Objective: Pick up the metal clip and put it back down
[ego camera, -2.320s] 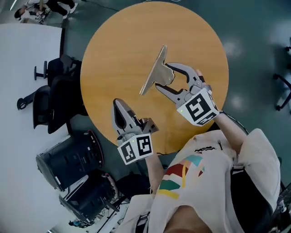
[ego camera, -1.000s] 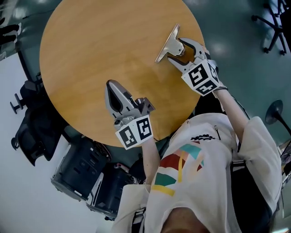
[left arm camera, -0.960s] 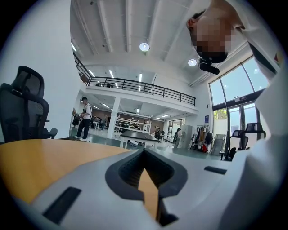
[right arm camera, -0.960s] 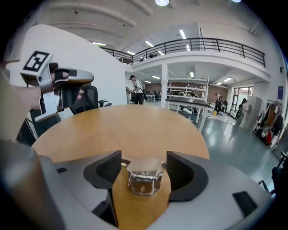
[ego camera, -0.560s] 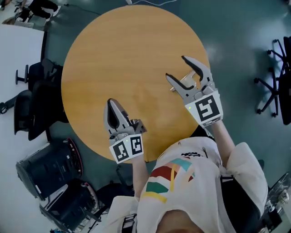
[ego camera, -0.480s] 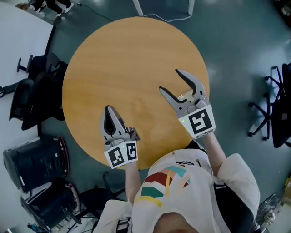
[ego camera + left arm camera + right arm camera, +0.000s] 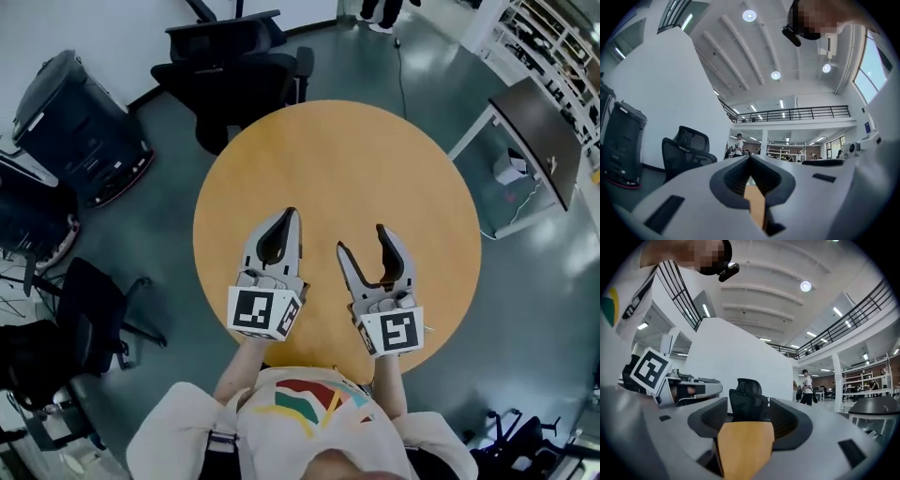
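Note:
The metal clip shows in none of the current views. In the head view both grippers hover side by side over the near half of the round wooden table (image 7: 375,159). My left gripper (image 7: 291,216) is shut, its jaws meeting at the tips with nothing between them (image 7: 750,158). My right gripper (image 7: 363,239) is open, and only bare tabletop shows in its gap (image 7: 747,404). The right gripper view also catches the left gripper's body (image 7: 689,392) off to its left.
Black office chairs (image 7: 234,56) stand beyond the table's far edge, with another chair (image 7: 89,309) at the left. A black wheeled case (image 7: 66,112) sits at the upper left, and a dark desk (image 7: 539,131) at the right. A person (image 7: 806,387) walks far off.
One second ago the clip stood between my right gripper's jaws at the table's far right. That gripper has since drawn back beside the left one, open and empty. The head view swung round.

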A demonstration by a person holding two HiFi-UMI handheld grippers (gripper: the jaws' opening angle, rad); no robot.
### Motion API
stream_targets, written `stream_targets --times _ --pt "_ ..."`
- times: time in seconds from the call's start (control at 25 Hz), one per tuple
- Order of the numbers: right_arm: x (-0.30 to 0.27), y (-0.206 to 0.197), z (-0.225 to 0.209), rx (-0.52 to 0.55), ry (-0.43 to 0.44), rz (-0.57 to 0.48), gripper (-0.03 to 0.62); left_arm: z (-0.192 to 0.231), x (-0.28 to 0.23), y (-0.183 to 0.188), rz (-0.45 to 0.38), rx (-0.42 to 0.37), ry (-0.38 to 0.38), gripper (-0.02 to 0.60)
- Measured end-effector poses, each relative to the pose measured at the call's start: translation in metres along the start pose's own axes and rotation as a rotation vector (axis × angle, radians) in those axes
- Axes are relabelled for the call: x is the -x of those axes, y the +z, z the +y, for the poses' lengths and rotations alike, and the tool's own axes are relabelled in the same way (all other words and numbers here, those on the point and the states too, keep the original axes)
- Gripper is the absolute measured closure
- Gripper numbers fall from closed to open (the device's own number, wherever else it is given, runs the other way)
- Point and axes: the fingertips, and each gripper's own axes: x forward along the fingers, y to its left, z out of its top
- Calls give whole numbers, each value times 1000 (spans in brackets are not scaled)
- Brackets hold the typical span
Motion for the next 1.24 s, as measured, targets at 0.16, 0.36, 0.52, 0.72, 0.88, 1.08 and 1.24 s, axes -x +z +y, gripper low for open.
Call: stream_targets --times 0.16,0.36,0.52,0.72,0.88,1.08,1.24 --pt "-18 -30 25 -28 42 105 301 24 20 -10 29 17 49 538" --pt "-23 -38 24 0 10 165 319 30 21 -14 43 35 64 538" --pt "-23 -38 22 -10 0 163 321 27 17 -12 33 33 43 538" --pt "-15 -41 13 -32 -20 165 319 16 14 -14 36 40 21 538" --pt "-12 -42 8 -35 -32 172 321 8 11 -14 39 42 6 538" --pt "-9 -45 10 -31 -33 178 321 5 13 -16 48 39 3 538" --pt "-7 -44 6 -31 -30 173 320 1 12 -17 51 29 6 538"
